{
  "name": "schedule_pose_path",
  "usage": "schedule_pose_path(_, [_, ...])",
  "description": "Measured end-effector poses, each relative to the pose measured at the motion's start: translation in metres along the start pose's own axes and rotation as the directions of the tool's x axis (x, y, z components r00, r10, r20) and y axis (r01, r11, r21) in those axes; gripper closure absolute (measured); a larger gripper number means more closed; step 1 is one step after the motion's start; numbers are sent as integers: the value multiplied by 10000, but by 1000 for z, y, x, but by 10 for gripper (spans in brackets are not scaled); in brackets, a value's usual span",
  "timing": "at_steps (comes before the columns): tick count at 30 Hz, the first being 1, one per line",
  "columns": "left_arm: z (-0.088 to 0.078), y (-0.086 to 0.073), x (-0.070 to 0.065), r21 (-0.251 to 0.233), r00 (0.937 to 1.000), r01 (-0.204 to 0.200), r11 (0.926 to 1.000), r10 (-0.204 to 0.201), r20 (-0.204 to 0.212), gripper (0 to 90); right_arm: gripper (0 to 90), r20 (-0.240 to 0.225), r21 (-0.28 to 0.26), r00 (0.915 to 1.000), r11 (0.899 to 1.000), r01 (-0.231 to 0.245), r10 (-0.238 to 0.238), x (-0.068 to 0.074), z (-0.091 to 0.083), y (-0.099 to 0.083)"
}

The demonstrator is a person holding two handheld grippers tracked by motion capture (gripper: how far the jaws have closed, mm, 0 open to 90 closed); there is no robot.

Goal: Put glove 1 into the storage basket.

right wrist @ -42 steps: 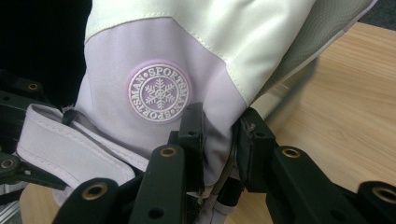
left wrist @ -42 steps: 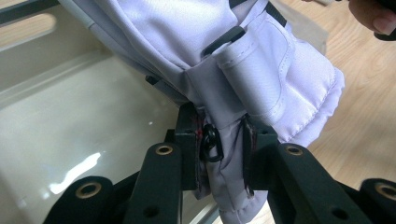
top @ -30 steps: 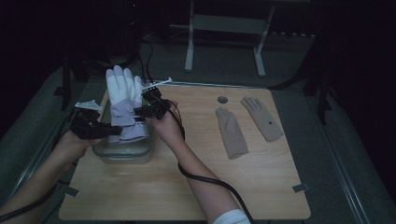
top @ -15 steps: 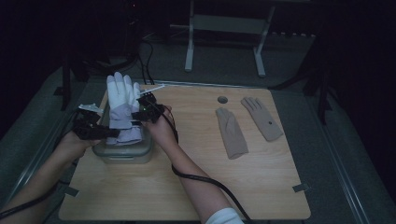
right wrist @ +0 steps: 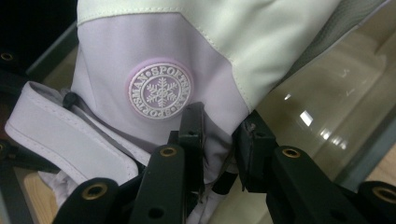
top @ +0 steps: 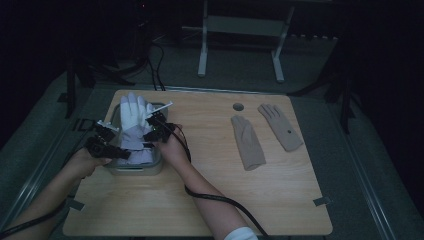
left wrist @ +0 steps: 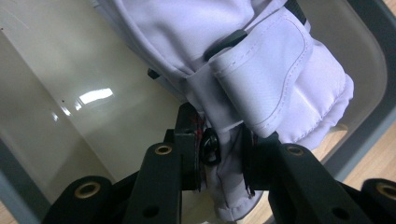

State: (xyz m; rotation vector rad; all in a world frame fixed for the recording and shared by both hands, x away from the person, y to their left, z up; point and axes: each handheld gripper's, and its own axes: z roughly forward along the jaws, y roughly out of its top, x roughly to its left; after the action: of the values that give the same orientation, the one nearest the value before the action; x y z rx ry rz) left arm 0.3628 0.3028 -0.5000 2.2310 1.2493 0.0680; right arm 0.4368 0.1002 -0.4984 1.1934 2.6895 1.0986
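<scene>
Now, you hold the white ski glove (top: 134,125) by its cuff, fingers pointing to twelve o'clock, over the clear tub (top: 159,162) at the desk's (top: 210,200) nine o'clock side; the left claw (left wrist: 223,158) is pinched shut on the cuff hem, and the right claw (right wrist: 218,140) nips the cuff's other side below the snowflake badge (right wrist: 160,91); lower both evenly, keep the cuff taut, and let the fingers fold inside the rim before releasing; the tan gloves (top: 265,132) lie well apart at three o'clock.

Black grippers (top: 107,145), brass screws, trailing cables
</scene>
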Motion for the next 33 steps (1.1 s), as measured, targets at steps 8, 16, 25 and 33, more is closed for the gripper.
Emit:
schedule_pose_path(8, [3, 1, -7, 419, 9989, -380, 9984, 391, -261, 565, 739, 90, 317, 9999, 9995, -85, 82, 0, 5, -7])
schedule_pose_path(16, [-13, 1, -7, -708, 9988, -176, 9973, 144, -463, 394, 734, 653, 726, 9976, 9972, 171, -219, 5, 8, -3])
schedule_pose_path(25, [-9, 5, -15, -735, 9958, -380, 9966, 316, -859, 438, 523, 427, 794, 9972, 9952, 575, -610, 6, -1, 1])
schedule_pose_path(33, [-5, 7, -17, -802, 9954, -300, 9963, 225, -934, 442, 340, 183, 146, 9962, 9963, 849, -852, -1, -35, 5])
